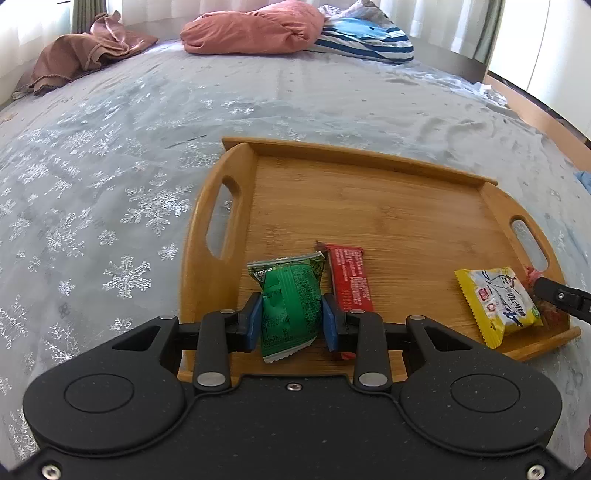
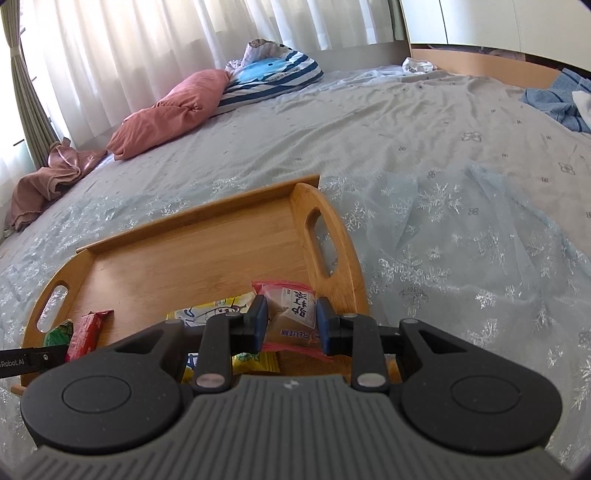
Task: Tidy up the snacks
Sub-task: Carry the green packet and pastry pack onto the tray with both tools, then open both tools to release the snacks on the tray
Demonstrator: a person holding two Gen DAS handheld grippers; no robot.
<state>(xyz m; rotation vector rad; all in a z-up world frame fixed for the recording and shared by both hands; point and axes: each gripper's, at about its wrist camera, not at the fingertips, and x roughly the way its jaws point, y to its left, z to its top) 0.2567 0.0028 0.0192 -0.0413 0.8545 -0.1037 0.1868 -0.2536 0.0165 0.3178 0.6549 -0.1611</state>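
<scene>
A wide bed (image 1: 295, 103) is filling the room, and a thin cloth with snowflakes (image 1: 110, 206) is lying over its grey sheet. At the far side a pink pillow (image 1: 255, 29) is resting beside a striped blue one (image 1: 365, 37), and a brown cloth (image 1: 85, 55) is lying crumpled near the curtains.

On the bed a wooden tray (image 1: 369, 206) with two handle slots is sitting. Inside it, near the front edge, a red bar (image 1: 349, 277) is lying flat, and a yellow packet (image 1: 498, 302) is lying toward the right handle.

The left gripper (image 1: 291, 317) is pressing its blue pads on a green packet (image 1: 291, 299) over the tray, just beside the red bar. The right gripper (image 2: 290, 325) is clamping a clear packet with pink edges (image 2: 291, 314) over the tray's right end, next to the yellow packet.
</scene>
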